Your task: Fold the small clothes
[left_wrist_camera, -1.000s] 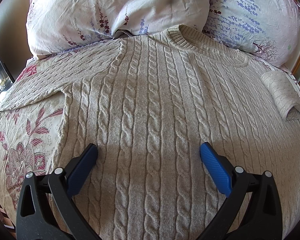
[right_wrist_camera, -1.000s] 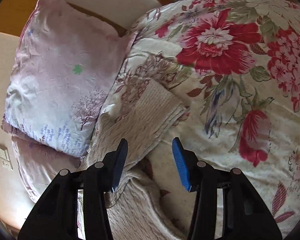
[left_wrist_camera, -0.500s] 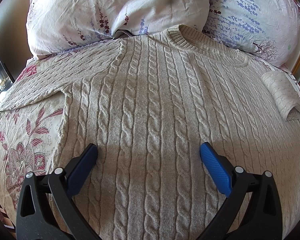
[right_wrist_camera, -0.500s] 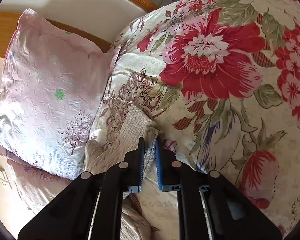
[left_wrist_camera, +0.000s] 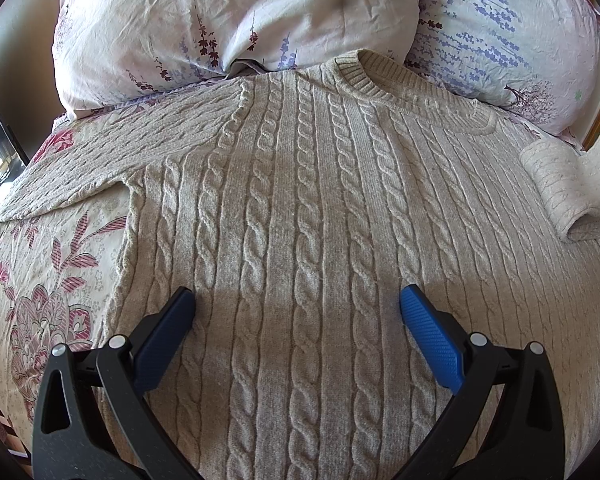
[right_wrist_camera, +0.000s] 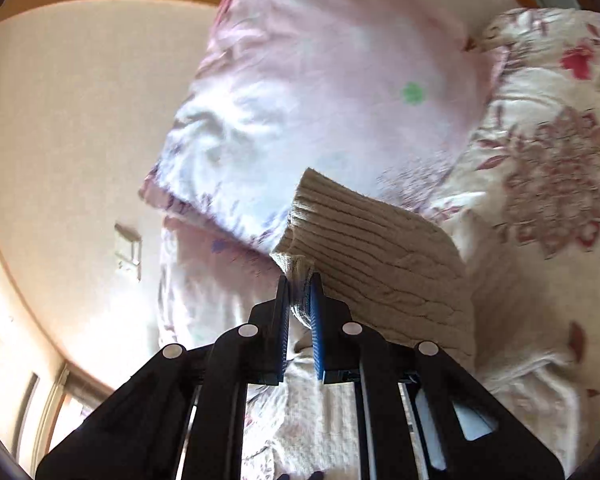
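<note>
A beige cable-knit sweater [left_wrist_camera: 300, 208] lies flat, front up, on a floral bedspread [left_wrist_camera: 48, 280], collar toward the pillows. My left gripper [left_wrist_camera: 296, 300] hovers open over its lower middle, nothing between the fingers. One sleeve stretches out to the left; the other sleeve [left_wrist_camera: 556, 176] rises at the right edge, blurred. In the right wrist view my right gripper [right_wrist_camera: 300, 284] is shut on that sleeve's ribbed cuff [right_wrist_camera: 364, 240], lifted off the bed with the knit hanging beside the fingers.
Two lilac flower-print pillows [left_wrist_camera: 236, 20] [left_wrist_camera: 508, 28] lean at the head of the bed behind the collar. A wooden headboard and pale wall [right_wrist_camera: 80, 120] stand beyond them. The floral bedspread [right_wrist_camera: 548, 168] spreads right of the lifted sleeve.
My right gripper closed on the sleeve cuff, then lifted it and swung toward the pillows. The left gripper stayed still and open over the sweater.
</note>
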Action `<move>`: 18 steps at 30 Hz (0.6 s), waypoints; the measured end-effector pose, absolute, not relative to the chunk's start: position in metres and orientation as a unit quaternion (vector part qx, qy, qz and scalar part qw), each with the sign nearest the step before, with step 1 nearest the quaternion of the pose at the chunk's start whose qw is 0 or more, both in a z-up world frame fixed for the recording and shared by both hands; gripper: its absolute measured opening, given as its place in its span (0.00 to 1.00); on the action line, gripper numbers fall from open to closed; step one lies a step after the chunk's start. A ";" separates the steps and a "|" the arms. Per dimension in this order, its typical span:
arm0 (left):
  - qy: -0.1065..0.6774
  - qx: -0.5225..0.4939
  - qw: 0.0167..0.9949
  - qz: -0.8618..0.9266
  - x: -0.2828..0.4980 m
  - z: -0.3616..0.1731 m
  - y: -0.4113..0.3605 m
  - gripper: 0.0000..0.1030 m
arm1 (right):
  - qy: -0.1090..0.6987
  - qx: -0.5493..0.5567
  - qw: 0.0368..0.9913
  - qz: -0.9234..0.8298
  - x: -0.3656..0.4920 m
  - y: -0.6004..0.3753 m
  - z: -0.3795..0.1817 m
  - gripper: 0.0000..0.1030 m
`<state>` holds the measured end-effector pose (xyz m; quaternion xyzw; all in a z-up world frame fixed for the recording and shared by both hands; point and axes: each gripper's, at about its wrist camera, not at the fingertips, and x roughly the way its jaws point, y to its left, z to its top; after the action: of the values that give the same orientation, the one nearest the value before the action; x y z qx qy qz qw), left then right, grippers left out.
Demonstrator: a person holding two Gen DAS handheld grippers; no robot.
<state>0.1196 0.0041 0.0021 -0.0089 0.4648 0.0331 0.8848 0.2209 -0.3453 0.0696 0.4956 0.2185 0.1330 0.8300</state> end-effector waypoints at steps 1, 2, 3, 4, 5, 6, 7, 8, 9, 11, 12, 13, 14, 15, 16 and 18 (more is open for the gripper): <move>0.465 -0.009 0.885 0.033 0.120 0.002 0.003 0.98 | 0.224 0.492 0.827 0.155 0.230 -0.331 0.071 0.10; 0.465 -0.010 0.885 0.032 0.120 0.002 0.003 0.98 | 0.230 0.489 0.823 0.174 0.240 -0.317 0.070 0.10; 0.465 -0.010 0.885 0.032 0.120 0.002 0.002 0.98 | 0.238 0.487 0.818 0.191 0.248 -0.302 0.068 0.10; 0.465 -0.011 0.885 0.031 0.120 0.002 0.002 0.98 | 0.246 0.484 0.813 0.207 0.257 -0.287 0.066 0.10; 0.464 -0.013 0.885 0.030 0.120 0.002 0.003 0.98 | 0.256 0.483 0.807 0.222 0.267 -0.272 0.061 0.10; 0.464 -0.015 0.885 0.028 0.120 0.002 0.003 0.98 | 0.267 0.481 0.801 0.235 0.276 -0.259 0.056 0.10; 0.463 -0.019 0.886 0.026 0.119 0.002 0.004 0.98 | 0.281 0.478 0.796 0.245 0.282 -0.244 0.051 0.10; 0.461 -0.023 0.887 0.024 0.119 0.003 0.005 0.98 | 0.296 0.476 0.788 0.255 0.289 -0.229 0.044 0.10; 0.459 -0.030 0.888 0.020 0.118 0.004 0.007 0.98 | 0.312 0.474 0.781 0.261 0.297 -0.217 0.035 0.10; 0.452 -0.051 0.891 0.009 0.115 0.006 0.014 0.98 | 0.347 0.471 0.764 0.272 0.307 -0.193 0.019 0.10; 0.446 -0.067 0.892 0.002 0.114 0.007 0.019 0.98 | 0.363 0.467 0.758 0.274 0.312 -0.183 0.011 0.10; 0.440 -0.085 0.894 -0.005 0.112 0.009 0.024 0.98 | 0.377 0.463 0.753 0.276 0.315 -0.173 0.004 0.10; 0.432 -0.106 0.896 -0.013 0.109 0.010 0.029 0.98 | 0.389 0.459 0.749 0.278 0.318 -0.165 -0.003 0.10; 0.423 -0.129 0.897 -0.020 0.107 0.011 0.036 0.98 | 0.399 0.455 0.746 0.279 0.321 -0.157 -0.009 0.10; 0.413 -0.149 0.898 -0.024 0.104 0.013 0.042 0.98 | 0.406 0.451 0.743 0.281 0.322 -0.150 -0.013 0.10; 0.395 -0.179 0.901 -0.014 0.098 0.015 0.052 0.98 | 0.419 0.447 0.738 0.281 0.323 -0.140 -0.023 0.10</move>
<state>0.0979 0.0523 0.0148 -0.1788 0.3948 -0.0144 0.9011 0.3229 -0.1398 -0.0231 0.4474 0.4189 0.2813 0.7384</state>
